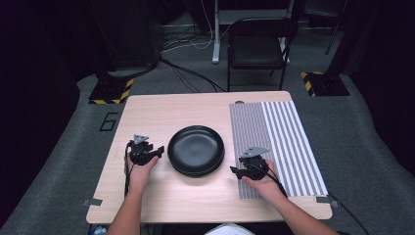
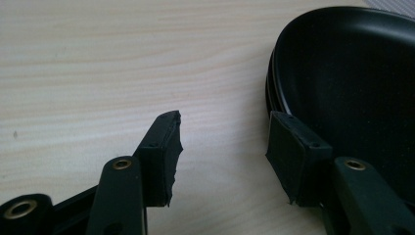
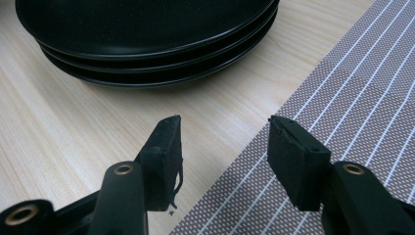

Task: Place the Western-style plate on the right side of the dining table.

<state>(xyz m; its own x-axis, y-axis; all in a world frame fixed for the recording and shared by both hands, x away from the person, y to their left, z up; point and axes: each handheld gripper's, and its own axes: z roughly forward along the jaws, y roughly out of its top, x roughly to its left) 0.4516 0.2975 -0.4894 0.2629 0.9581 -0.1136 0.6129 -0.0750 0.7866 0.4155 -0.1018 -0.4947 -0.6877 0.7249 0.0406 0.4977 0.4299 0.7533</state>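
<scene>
Stacked black plates (image 1: 196, 150) between parted grippers

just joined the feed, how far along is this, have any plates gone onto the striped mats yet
Nothing looks done yet. The black plates sit stacked on the bare wood, and both striped mats lie empty. In hand: nothing. The left gripper is open beside the stack's rim, and the right gripper is open over the mat's edge. Any plate moving, if that's the job, is still ahead.

Glossy black plates (image 1: 196, 150) — matt wood table (image 1: 156, 110)
</scene>
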